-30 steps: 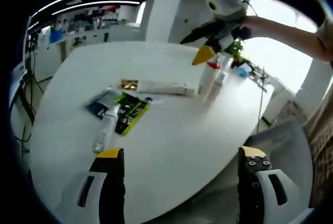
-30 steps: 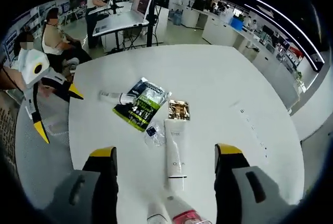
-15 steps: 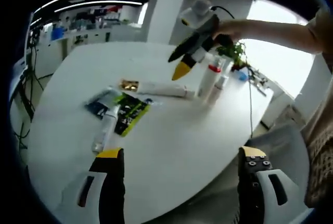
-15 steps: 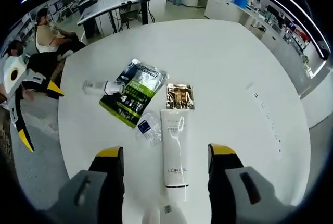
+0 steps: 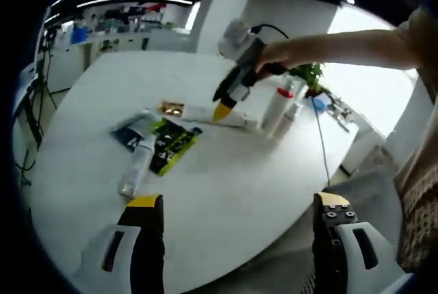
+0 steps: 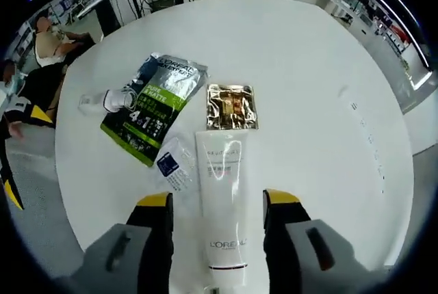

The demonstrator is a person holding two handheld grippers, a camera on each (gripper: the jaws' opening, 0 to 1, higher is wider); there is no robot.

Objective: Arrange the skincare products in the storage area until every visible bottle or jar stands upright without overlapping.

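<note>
Open office, round white table [image 6: 328,48] with the skincare items spread on it. In the right gripper view the white tube [image 6: 223,208] lies flat directly under the right gripper [image 6: 217,202], between its two yellow-tipped jaws, which stand spread and hold nothing. The tube's long axis runs straight away from the claw: cap end near the camera, crimped end pointing at the gold sachet [image 6: 232,106] just beyond. So the jaws straddle the tube across its width, lined up for a grab from above. Green-black pouch [image 6: 154,116] sits to the tube's left, a small clear packet [image 6: 174,167] touching or nearly touching the tube's side, and a small bottle [image 6: 102,100] lying on its side at the pouch's far edge.

In the left gripper view the left gripper [image 5: 233,204] hangs back over the table's near edge, jaws wide apart, empty, well apart from everything. Two bottles [image 5: 276,107] already stand upright beside the tube's far end. Right hand is clearly the nearer one to the tube; still several items lying flat, so task looks early
</note>
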